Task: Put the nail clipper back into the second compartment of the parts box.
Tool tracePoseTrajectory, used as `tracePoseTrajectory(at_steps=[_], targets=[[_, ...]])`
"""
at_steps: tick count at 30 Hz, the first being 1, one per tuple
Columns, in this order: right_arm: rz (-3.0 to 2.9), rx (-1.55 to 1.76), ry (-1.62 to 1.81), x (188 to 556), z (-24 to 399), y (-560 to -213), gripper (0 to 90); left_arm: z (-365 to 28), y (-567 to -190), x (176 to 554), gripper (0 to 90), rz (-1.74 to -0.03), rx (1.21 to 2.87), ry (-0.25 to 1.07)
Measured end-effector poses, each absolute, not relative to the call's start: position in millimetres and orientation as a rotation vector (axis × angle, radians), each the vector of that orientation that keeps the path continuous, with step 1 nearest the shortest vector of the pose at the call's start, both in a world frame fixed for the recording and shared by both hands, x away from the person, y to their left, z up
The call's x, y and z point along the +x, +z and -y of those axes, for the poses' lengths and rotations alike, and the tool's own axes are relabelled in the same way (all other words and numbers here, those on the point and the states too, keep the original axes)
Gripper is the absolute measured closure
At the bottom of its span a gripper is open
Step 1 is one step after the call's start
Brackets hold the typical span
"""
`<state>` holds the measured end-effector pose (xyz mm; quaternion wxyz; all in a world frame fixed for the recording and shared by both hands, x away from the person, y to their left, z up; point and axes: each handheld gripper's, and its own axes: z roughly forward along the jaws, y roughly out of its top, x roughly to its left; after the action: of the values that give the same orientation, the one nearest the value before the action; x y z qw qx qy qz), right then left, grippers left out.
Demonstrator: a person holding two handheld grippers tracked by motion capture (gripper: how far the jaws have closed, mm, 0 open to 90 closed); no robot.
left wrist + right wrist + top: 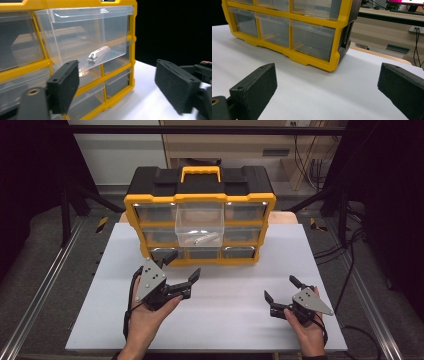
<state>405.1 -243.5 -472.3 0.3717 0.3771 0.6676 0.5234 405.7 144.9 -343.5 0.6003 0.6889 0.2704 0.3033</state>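
A yellow and black drawer cabinet (200, 217) stands at the back of the white table. Its top middle clear drawer (199, 224) is pulled out, and a white nail clipper (98, 54) lies inside it. My left gripper (184, 267) hovers in front of the cabinet's lower left, open with nothing between its jaws. In the left gripper view the pulled-out drawer (85, 37) sits just beyond the left gripper (117, 87). My right gripper (281, 289) rests low at the front right, open and empty, well apart from the cabinet (294, 32).
The white table top (225, 320) stretches between and in front of both hands. Metal rails run along the floor on both sides. Cables hang at the back right near a wooden bench.
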Motion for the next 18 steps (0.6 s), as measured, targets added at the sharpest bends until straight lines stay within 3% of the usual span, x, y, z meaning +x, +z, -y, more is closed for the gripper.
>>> tracePoseTrajectory(at_steps=[18], targets=[[-1.714,0.964,1.343,404.9,243.2,-471.9,2.6,-141.8,-345.6,407.1,57.7,-0.699,1.593,0.664]])
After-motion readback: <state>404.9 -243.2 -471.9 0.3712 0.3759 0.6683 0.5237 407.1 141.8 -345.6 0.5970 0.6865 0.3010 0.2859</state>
